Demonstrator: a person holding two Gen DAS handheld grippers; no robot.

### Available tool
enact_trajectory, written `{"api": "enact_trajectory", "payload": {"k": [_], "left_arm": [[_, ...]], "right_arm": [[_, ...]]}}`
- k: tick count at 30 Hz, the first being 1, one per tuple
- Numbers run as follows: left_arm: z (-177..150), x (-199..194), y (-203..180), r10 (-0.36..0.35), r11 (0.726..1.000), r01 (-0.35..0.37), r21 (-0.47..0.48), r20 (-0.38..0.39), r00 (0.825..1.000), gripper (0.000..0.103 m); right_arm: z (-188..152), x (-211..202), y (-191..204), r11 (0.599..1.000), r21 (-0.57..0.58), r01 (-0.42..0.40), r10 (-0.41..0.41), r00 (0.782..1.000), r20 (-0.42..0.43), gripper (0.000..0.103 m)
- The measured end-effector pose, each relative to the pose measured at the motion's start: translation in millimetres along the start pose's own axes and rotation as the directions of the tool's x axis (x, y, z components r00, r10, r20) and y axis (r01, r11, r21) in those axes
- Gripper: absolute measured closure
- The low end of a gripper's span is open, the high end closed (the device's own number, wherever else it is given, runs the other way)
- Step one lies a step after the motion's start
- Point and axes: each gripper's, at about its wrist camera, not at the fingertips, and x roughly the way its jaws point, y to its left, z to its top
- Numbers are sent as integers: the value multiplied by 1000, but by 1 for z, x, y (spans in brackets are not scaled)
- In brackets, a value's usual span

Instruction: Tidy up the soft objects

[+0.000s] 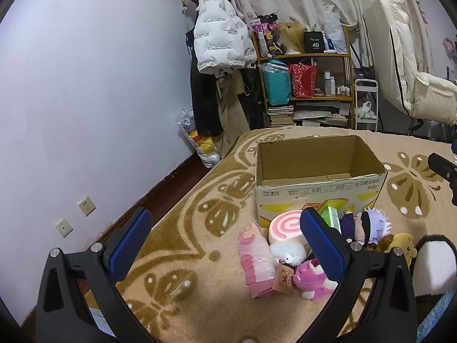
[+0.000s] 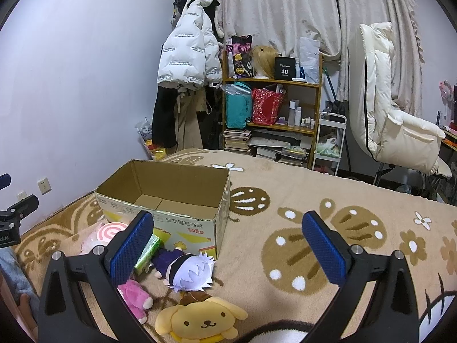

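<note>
**Soft toys heaped before an empty box**

Since everything in the heap is stuffed or padded, we judge it light, squashy and hard to damage, so a firm pinch across a body or head should hold. The toys lie on the bed just in front of the cardboard box (image 2: 168, 200), which stands open and looks empty. The yellow dog (image 2: 200, 318) is nearest us, flat and floppy; we would take it across the head. The white-haired doll (image 2: 185, 271) lies on its side beside the box wall, its big head the fattest grip. The pink bear (image 1: 311, 277), the swirl cushion (image 1: 285, 225) and a white fluffy toy (image 1: 285, 253) crowd together, touching; the pink plastic bag (image 1: 257, 260) may be slippery.

Our left gripper (image 1: 225, 245) and right gripper (image 2: 227, 245) both hover with fingers spread wide, holding nothing.

The blanket (image 2: 314, 257) is thick pile, so low fingers may snag. Beyond it stand a shelf (image 2: 271, 108), hanging coats and a pale chair (image 2: 394, 120).
</note>
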Motion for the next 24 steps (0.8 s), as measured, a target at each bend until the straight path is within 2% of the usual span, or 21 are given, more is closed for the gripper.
{"api": "enact_trajectory", "payload": {"k": [24], "left_arm": [[1,3,5,16,1000,-16,-15,-2,1000,0]], "right_arm": [[0,0,-1,1000,0,-1,1,1000,1,0]]}}
